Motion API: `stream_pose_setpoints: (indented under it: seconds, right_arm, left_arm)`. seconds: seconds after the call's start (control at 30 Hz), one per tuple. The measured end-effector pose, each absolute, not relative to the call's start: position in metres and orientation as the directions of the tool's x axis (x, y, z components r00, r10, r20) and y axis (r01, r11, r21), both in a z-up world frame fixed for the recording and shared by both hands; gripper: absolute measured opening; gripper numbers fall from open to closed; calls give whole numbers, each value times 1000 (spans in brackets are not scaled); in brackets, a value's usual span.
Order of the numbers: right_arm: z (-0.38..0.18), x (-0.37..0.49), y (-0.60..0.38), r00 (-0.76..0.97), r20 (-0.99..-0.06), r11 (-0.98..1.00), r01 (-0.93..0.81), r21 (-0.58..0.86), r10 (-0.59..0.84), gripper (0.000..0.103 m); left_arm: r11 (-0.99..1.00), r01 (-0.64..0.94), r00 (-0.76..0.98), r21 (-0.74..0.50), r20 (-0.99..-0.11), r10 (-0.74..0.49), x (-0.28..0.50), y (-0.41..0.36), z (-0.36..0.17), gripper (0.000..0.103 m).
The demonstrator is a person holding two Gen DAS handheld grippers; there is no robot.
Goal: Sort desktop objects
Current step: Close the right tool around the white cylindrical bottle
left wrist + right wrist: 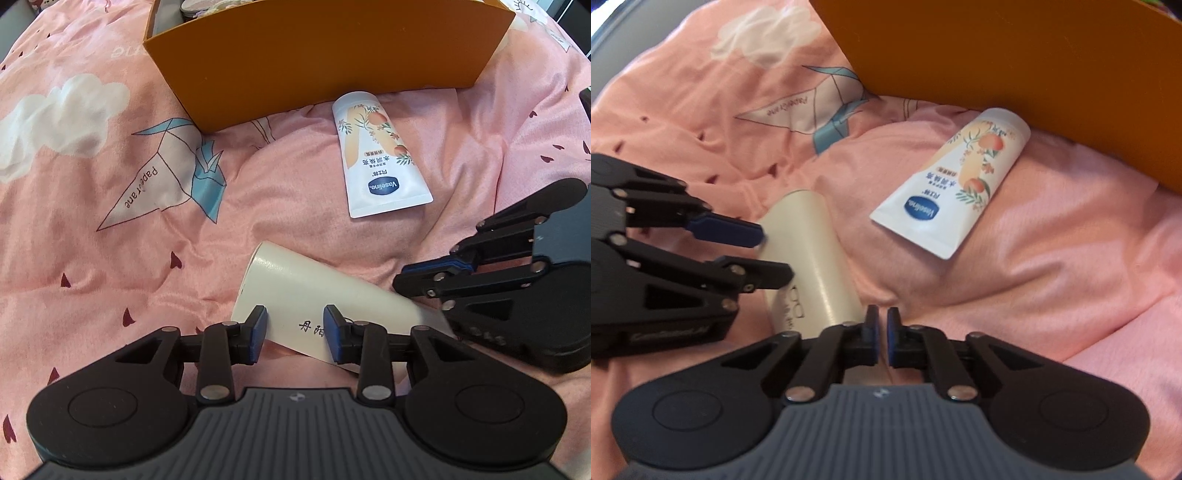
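A soft pink bedspread [92,258] covers the bed, rumpled into shallow folds and printed with white clouds, small dark red marks and a folded-paper crane lettered "Papercrane". On it stands an orange cardboard box [325,62], smooth and matte, its near wall a plain flat panel; a round tin shows just over its rim at the far left corner.

Just in front of that near wall lies a white plastic tube [376,155], flat-crimped at the end away from the box, printed with peaches and leaves, Chinese characters and a blue oval reading "Vaseline".

Further from the box, well apart from the tube, a cream cylindrical bottle [295,291] with a faint sheen lies on its side, dark characters printed on its body.

The left claw [294,334] straddles the bottle, its blue pads [258,332] about halfway apart on either side of it; whether they press it I cannot tell. The right claw [882,334] has its pads nearly together, nothing visible between them, just beside the bottle's end farthest from the box.

Open bedspread lies left of the box and between tube and bottle.
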State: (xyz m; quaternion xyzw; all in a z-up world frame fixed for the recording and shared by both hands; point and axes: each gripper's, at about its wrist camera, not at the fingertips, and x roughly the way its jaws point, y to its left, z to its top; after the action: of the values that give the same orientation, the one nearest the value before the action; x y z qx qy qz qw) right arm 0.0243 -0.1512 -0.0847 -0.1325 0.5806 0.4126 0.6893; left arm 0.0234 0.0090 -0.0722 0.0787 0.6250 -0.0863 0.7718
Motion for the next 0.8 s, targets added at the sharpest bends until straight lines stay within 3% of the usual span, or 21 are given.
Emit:
stream_pose_setpoints:
  seconds: [0.17,0.27,0.37,0.4,0.43,0.7,0.8]
  right_arm:
    - [-80,30,-158,-78,-865,606,-682,409,495,5]
    - [-78,30,-158,-180,-793,535,-649,541,582,13]
    - [-75,24,-146,-110,-838,544,-714,441,535,19]
    - [-78,24,-141,-108,-850,545,-724,422,516,31]
    - [-81,25,-137,-115,-853,540,-729,421,509,35]
    - [-105,40,-116,-227,-839,487,-727,484,495,52]
    - [-115,45,-112,-269,-819,481,-700,528,506,54]
  left_arm:
    - [977,211,198,-9,-979,-52,24,14,-75,39]
    - [980,200,195,-10,-979,-49,24,17,-76,39]
    - [984,179,193,-10,-980,-45,22,22,-76,39]
    - [985,170,191,-13,-980,-46,22,24,-76,39]
    - [987,160,188,-18,-981,-48,22,27,-77,39]
    - [995,101,167,-19,-985,-35,24,42,-83,36]
    - [997,72,162,-34,-986,-45,25,49,-85,35]
